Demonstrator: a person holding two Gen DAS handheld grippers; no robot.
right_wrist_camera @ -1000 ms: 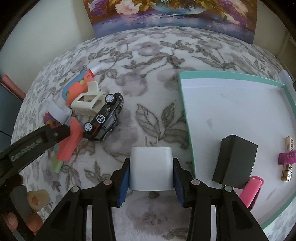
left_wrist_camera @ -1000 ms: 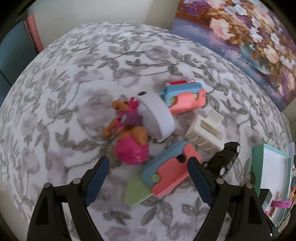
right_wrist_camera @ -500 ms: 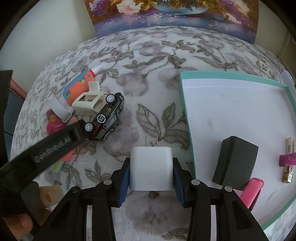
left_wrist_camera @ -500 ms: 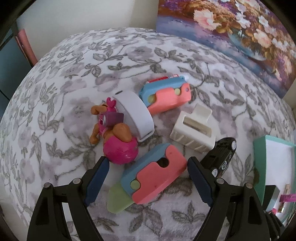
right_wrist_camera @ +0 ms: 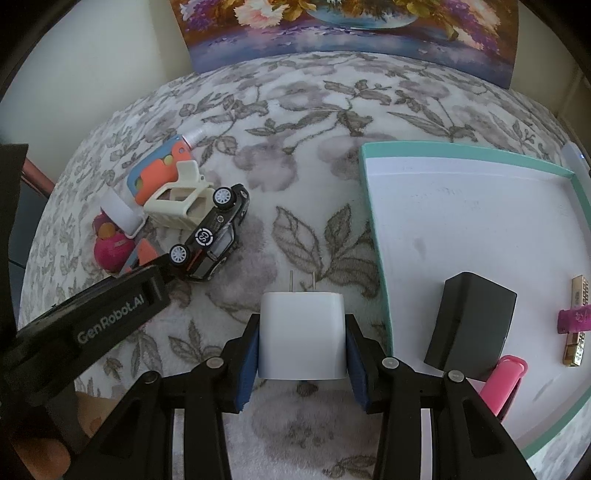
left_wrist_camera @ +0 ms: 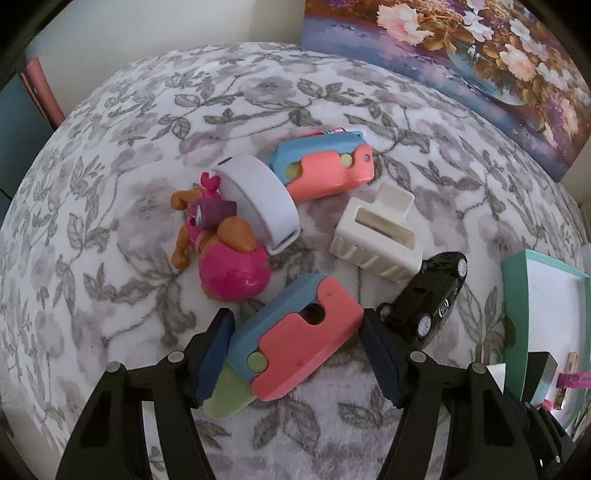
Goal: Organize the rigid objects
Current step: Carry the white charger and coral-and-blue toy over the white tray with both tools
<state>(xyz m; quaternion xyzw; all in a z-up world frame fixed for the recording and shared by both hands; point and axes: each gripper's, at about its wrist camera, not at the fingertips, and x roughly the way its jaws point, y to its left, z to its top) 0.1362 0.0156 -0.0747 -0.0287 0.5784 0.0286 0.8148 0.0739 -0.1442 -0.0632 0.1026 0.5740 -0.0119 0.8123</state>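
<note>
My left gripper (left_wrist_camera: 297,341) is open, its jaws on either side of a pink and blue toy (left_wrist_camera: 295,341) with a green tip that lies on the floral cloth. My right gripper (right_wrist_camera: 302,338) is shut on a white plug adapter (right_wrist_camera: 302,334), held left of the teal-rimmed white tray (right_wrist_camera: 373,225). In the pile lie a second pink and blue toy (left_wrist_camera: 325,170), a white band (left_wrist_camera: 262,199), a pink dog figure (left_wrist_camera: 221,251), a cream hair clip (left_wrist_camera: 376,236) and a black toy car (left_wrist_camera: 432,291), the car also in the right wrist view (right_wrist_camera: 212,232).
The tray holds a black box (right_wrist_camera: 469,328), a pink tube (right_wrist_camera: 504,380) and a gold and magenta item (right_wrist_camera: 576,317). A floral painting (right_wrist_camera: 351,26) leans on the wall behind. The left gripper's arm (right_wrist_camera: 85,321) crosses the lower left of the right wrist view.
My left gripper has moved forward and down, so the near pink and blue toy now lies between its jaws. The right gripper still holds the adapter in the same place.
</note>
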